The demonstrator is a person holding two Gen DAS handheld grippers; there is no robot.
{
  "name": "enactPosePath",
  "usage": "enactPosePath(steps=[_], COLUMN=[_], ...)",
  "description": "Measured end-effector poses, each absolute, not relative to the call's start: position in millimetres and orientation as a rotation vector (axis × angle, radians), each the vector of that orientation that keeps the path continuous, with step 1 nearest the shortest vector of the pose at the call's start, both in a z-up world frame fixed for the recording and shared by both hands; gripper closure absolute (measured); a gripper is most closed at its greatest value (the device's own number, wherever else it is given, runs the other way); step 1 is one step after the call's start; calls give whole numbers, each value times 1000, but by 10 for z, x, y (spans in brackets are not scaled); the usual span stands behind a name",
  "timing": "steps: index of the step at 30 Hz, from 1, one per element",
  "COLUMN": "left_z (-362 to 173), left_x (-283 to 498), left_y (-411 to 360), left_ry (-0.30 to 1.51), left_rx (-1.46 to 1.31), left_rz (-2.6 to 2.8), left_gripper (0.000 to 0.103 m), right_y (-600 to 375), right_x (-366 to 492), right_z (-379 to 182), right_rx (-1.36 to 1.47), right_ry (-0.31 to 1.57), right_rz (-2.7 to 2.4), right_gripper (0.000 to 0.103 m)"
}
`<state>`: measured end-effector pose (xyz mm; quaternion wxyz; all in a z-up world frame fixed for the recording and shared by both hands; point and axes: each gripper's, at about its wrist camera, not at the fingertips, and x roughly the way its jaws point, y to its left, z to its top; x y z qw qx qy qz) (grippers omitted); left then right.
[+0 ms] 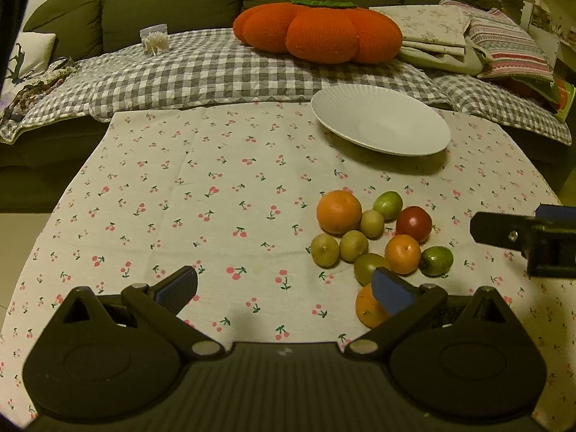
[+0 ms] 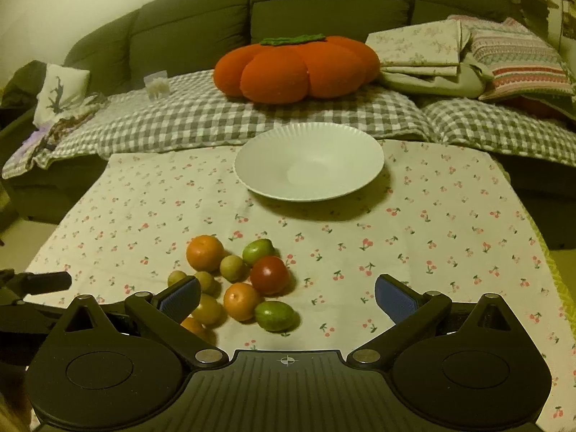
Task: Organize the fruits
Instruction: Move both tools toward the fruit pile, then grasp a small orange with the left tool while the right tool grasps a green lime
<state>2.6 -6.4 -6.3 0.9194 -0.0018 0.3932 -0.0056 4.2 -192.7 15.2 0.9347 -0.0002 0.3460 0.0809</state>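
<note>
A dark green sofa (image 2: 324, 7) stands behind a table covered with a cherry-print cloth (image 1: 216, 187); an orange pumpkin cushion (image 1: 316, 28) lies on a grey checked blanket (image 1: 187, 72). A white plate (image 2: 309, 160) sits bare at the far side of the cloth. Nearer lies a cluster of fruits (image 1: 378, 237): oranges, small green ones and a dark red one (image 2: 270, 274). The left gripper (image 1: 288, 284) and the right gripper (image 2: 288, 297) both hang above the cloth, jaws spread wide, holding nothing.
</note>
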Motion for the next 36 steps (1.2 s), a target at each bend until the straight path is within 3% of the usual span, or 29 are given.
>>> enactPosePath(steps=[10,19,29,33,36], left_z=[-66,-184,-393,-461,-477], left_x=[26,3,9,35,56], left_y=[-52,-106,-345,-389,-419], left_ry=[796,799,870,881,867], left_rx=[-50,-84,-64,-54,-36], left_rz=[-57,-130,-257,-265,-259], left_gripper=[1,4,36,51,56], right_y=[-1987,-1971,-2044,-2038,-2023], right_x=[206,542,546,544,558], right_z=[119,80,-129,-183,-211], right_rx=[67,73,94,78,81], right_ry=[767,850,942,967,975], right_rz=[201,249,273,270,280], right_gripper=[2,9,35,39,40])
